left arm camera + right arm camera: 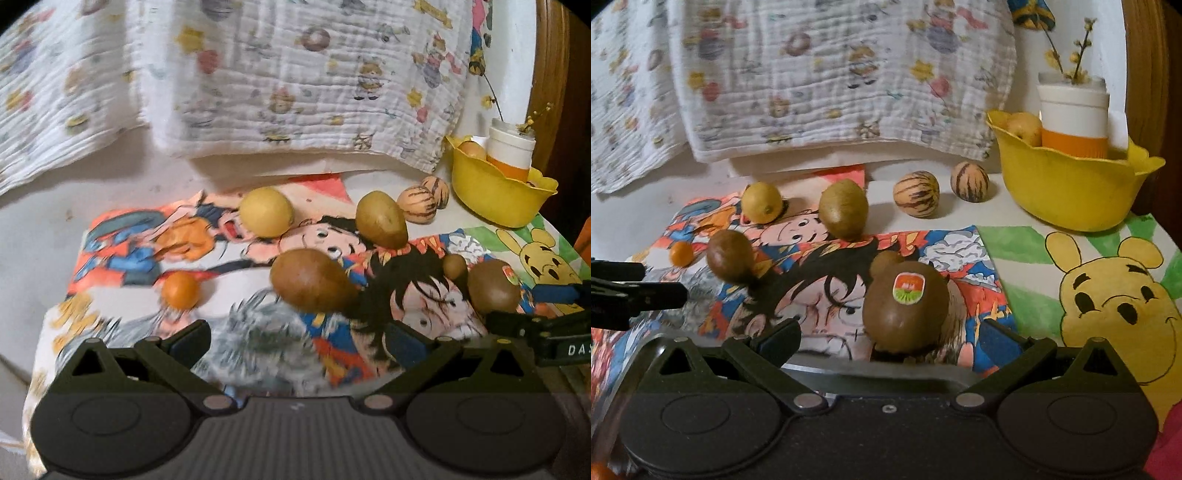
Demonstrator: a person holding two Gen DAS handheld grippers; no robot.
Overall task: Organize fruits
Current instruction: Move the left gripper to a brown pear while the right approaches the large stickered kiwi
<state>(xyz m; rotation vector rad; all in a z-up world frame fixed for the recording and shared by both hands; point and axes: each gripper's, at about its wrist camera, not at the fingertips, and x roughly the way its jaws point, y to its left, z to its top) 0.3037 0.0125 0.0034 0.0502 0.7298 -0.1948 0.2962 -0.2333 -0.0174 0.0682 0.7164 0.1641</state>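
Right tongs [890,341]: spread wide and holding nothing; the stickered kiwi [905,308] stands on the worktop between the two fingers, straight ahead, touching neither.
Kiwi axis: long axis runs roughly away from the camera, so the fingers would close across its short width, I judge.
Nearer hand: the right, clearly; from the left wrist view the same kiwi [493,286] lies far to the right, just beside the right tool's blue pad.
Left tongs [297,341]: also spread and empty, with a brown pear-shaped fruit [312,282] ahead, slightly right of centre, its narrow end pointing right.
Destination: the yellow bowl [1067,192] sits ahead and to the right, already holding one pale fruit [1025,127] and an orange-and-white cup [1073,118].
Other loose fruit: a green kiwi [844,208], a lemon [761,202], a small orange [681,253], two striped melons [916,194].
Writing: the kiwi's sticker is red and green, text unreadable; "DAS" shows on the right tool [578,349].
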